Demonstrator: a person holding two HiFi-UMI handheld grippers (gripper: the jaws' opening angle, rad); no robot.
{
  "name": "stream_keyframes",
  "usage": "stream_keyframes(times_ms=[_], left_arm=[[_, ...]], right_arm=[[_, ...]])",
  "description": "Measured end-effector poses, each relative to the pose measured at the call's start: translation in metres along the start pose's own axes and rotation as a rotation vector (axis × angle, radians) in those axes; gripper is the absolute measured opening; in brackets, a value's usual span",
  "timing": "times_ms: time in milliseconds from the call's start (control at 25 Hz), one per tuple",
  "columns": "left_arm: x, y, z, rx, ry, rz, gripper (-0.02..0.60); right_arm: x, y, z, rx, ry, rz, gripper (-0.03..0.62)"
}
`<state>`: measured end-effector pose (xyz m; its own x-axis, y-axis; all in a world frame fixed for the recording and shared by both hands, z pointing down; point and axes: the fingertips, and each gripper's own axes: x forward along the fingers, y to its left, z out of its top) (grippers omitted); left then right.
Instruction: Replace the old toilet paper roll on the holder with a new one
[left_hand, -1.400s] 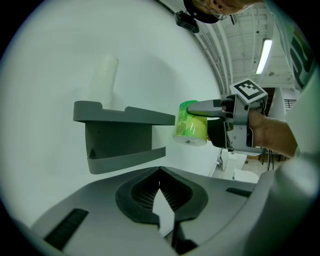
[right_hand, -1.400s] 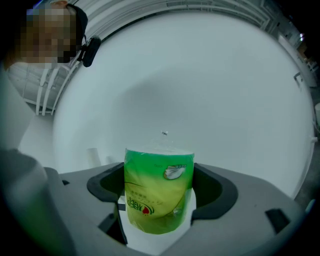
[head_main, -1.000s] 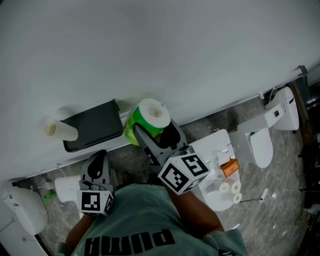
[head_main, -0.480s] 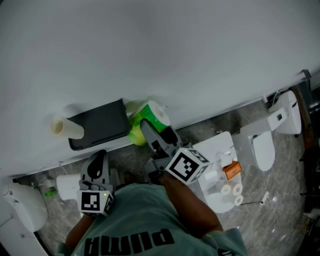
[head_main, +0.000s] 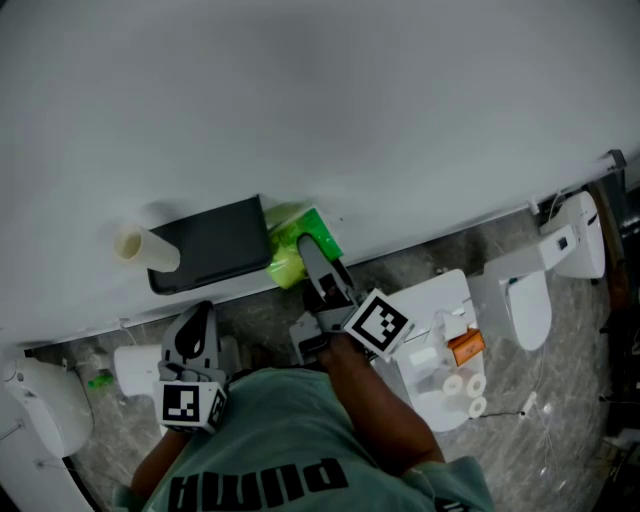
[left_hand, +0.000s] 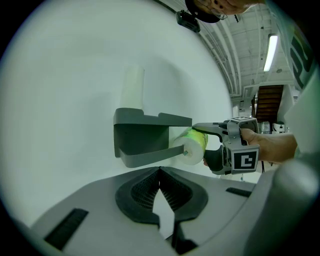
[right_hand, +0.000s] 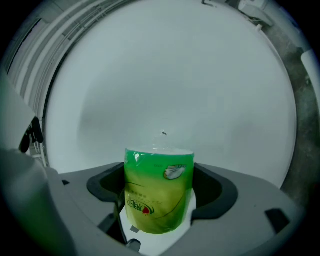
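Note:
A dark grey holder is fixed to the white wall. A pale bare tube, the old roll, juts out at its left end. My right gripper is shut on the new roll, which is wrapped in green plastic. It holds the roll against the holder's right end. In the left gripper view the new roll touches the holder, and the tube stands above it. My left gripper hangs lower left, shut and empty. In the right gripper view the green roll fills the jaws.
A white toilet stands on the right. Beside it a white stand carries several spare rolls and an orange item. Another white fixture is at the lower left. The floor is grey stone.
My right gripper has carried the green roll left to the holder's right end, turning it from end-up onto its side. My left gripper has stayed put.

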<state>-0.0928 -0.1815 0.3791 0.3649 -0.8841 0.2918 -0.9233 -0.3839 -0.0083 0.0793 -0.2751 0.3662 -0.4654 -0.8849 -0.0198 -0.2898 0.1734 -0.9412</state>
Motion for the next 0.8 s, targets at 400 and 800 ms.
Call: stream_keyframes(times_ms=[400, 800], left_arm=[[-0.011, 0.012, -0.001, -0.001, -0.002, 0.020, 0.005], [-0.019, 0.023, -0.005, 0.006, 0.011, 0.020, 0.005]], right_arm=[[0.008, -0.003, -0.010, 0.156, -0.034, 0.043, 0.410], [0.010, 0.002, -0.033, 0.211, -0.031, 0.065, 0.410]])
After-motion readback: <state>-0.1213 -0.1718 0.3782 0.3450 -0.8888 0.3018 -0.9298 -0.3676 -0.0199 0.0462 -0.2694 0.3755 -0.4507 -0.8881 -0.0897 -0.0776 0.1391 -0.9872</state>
